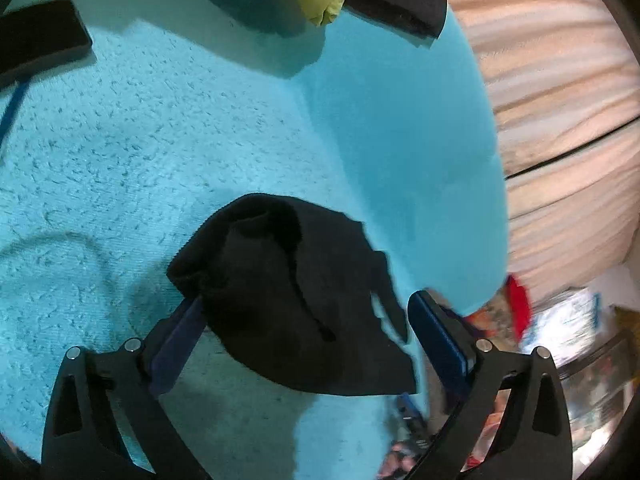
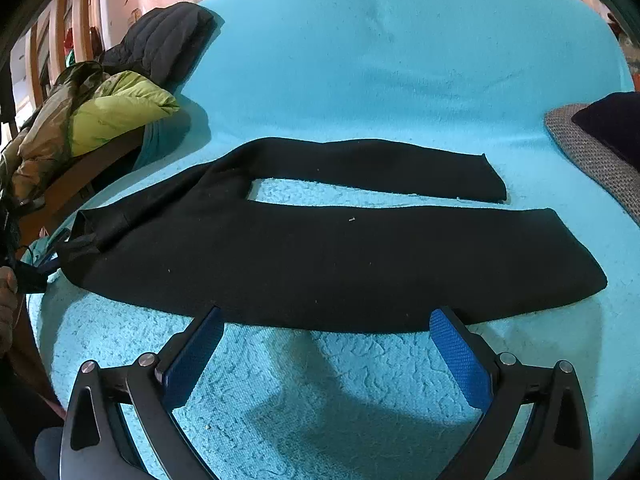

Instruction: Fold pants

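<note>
Pants lengthwise left-right, legs rightward

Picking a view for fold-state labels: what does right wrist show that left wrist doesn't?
Right wrist only: the whole black pants spread flat, both legs apart, a dark jacket beyond the lime one, a grey cushion, and the right tongs open at the near leg's edge.

Left wrist only: a bunched corner of the pants between the left tongs, whose jaws stand wide, and the room past the bed's edge.

Both: turquoise blanket, lime jacket, the pants.
</note>
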A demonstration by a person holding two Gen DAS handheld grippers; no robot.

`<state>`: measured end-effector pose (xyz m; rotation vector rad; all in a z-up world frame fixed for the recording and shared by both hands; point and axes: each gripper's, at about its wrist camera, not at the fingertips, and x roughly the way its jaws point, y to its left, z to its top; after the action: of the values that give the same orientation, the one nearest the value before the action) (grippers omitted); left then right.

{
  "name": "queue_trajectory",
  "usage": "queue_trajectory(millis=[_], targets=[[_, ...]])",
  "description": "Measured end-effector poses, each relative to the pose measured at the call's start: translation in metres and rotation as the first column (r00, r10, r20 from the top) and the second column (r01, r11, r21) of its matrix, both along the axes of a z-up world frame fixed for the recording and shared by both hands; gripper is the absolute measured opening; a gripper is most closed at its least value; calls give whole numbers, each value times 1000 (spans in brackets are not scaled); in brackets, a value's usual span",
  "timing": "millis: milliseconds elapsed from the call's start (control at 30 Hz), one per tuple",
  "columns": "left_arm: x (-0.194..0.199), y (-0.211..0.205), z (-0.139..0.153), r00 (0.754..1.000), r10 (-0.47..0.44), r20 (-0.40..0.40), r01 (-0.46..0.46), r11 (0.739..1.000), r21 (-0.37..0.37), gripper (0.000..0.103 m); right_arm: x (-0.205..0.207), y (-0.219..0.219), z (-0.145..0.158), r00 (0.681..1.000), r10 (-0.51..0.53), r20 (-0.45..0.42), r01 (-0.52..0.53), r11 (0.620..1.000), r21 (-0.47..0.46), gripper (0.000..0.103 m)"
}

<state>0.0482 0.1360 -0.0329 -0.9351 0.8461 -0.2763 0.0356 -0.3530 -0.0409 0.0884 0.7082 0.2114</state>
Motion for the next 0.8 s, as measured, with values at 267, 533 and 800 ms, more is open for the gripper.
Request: queue_trajectory(millis=[267,533,800], targets=[[4,-70,62,990,40,137,-137,516,846,100,10,5,-8,997,-13,-72,9,999,-54,103],[47,-100,64,977,-39,208,-203,-444,873,103,10,11,-11,996,-23,-84,13,993,-119,103],[65,-93,52,974,-129,186,-213,-803,556,103,11,11,-11,996,-24,-89,13,992,-122,103]])
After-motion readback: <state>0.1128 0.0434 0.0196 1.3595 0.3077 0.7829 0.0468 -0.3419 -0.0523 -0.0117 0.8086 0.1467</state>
